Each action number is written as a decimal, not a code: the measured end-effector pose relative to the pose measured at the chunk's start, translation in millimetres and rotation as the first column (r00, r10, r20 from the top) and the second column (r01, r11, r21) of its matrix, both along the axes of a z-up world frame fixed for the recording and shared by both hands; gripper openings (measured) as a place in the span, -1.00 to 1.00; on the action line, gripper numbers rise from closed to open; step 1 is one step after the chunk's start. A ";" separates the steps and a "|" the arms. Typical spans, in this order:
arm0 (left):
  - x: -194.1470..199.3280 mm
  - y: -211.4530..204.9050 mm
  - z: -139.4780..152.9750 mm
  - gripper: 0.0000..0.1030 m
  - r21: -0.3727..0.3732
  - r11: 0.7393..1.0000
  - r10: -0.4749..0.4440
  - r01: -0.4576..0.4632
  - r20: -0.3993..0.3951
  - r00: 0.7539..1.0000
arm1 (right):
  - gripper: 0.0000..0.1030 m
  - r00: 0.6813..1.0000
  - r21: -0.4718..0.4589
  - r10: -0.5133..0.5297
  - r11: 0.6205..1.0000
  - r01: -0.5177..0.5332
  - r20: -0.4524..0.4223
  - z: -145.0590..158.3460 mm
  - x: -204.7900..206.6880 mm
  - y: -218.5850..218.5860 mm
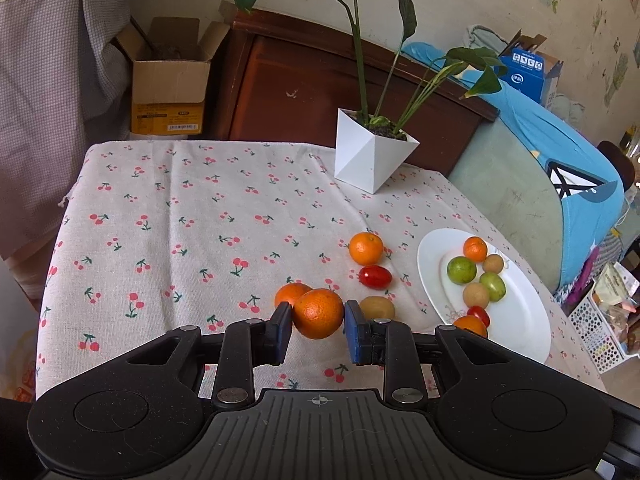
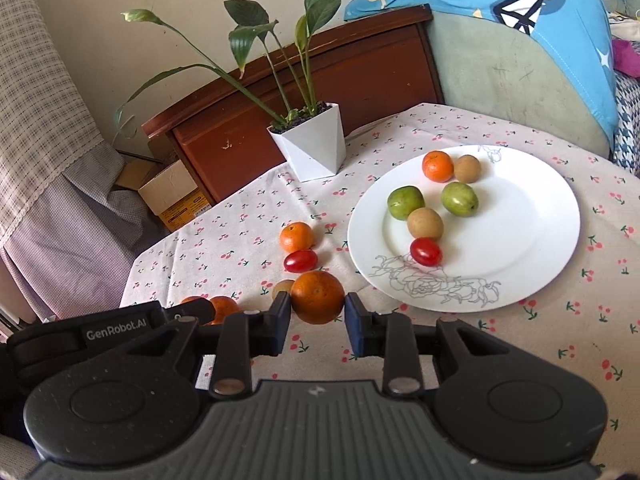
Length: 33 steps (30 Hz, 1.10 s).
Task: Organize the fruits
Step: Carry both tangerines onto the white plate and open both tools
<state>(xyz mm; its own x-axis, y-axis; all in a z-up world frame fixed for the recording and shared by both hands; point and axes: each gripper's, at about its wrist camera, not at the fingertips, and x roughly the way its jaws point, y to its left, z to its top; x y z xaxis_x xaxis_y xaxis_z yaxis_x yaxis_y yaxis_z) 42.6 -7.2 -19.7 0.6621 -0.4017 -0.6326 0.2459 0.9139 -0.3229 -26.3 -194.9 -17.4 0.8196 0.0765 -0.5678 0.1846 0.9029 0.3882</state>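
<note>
While both tools are busy, the table takes up most of each view: a pale tablecloth point(image 1: 192, 216) printed with small red cherries covers it to the edges. Near the far side stands a white faceted planter point(image 1: 370, 152) with long dark green leaves, and behind it rises a dark brown wooden headboard point(image 1: 288, 84). An open cardboard box point(image 1: 170, 84) sits on the floor beside a checked curtain point(image 1: 48, 92) at the left, and a blue cushion point(image 2: 520, 12) lies over a pale green seat back at the right. The wall behind is cream-coloured.

The left gripper point(image 1: 318, 322) is clenched on an orange point(image 1: 319, 313), which sits squarely between its pads above the cloth. The right gripper point(image 2: 317, 309) likewise grasps a second orange point(image 2: 317, 297), just short of the near rim of the white plate point(image 2: 532, 232). That plate, edged with a grey line-drawn flower, lies on the right part of the table and carries a small tangerine point(image 2: 437, 166), two green fruits point(image 2: 405, 202), two tan-brown fruits point(image 2: 425, 222) and a red cherry tomato point(image 2: 426, 251).

Loose on the cloth to the left of the plate lie another tangerine point(image 2: 296, 237), a second cherry tomato point(image 2: 301, 261) just in front of it, and a tan fruit point(image 1: 377, 307) partly hidden behind the held oranges. One more orange point(image 1: 290, 294) rests on the cloth, touching or just behind the left gripper's fruit; I cannot tell which.
</note>
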 end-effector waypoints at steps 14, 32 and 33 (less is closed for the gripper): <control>-11.0 -47.9 7.0 -0.50 -0.055 0.985 -0.162 0.163 0.023 0.987 | -0.43 0.975 0.034 -0.219 0.975 0.218 0.040 7.1 -25.9 -65.2; -5.8 -123.1 -7.9 -0.50 -0.038 0.934 -0.354 0.354 0.017 0.935 | -0.43 0.945 0.116 -0.327 0.939 0.324 0.006 -9.3 -22.6 -101.3; -4.8 -126.1 -9.5 -0.50 -0.036 0.932 -0.360 0.360 0.014 0.933 | -0.43 0.944 0.117 -0.331 0.937 0.328 0.004 -10.1 -21.9 -102.5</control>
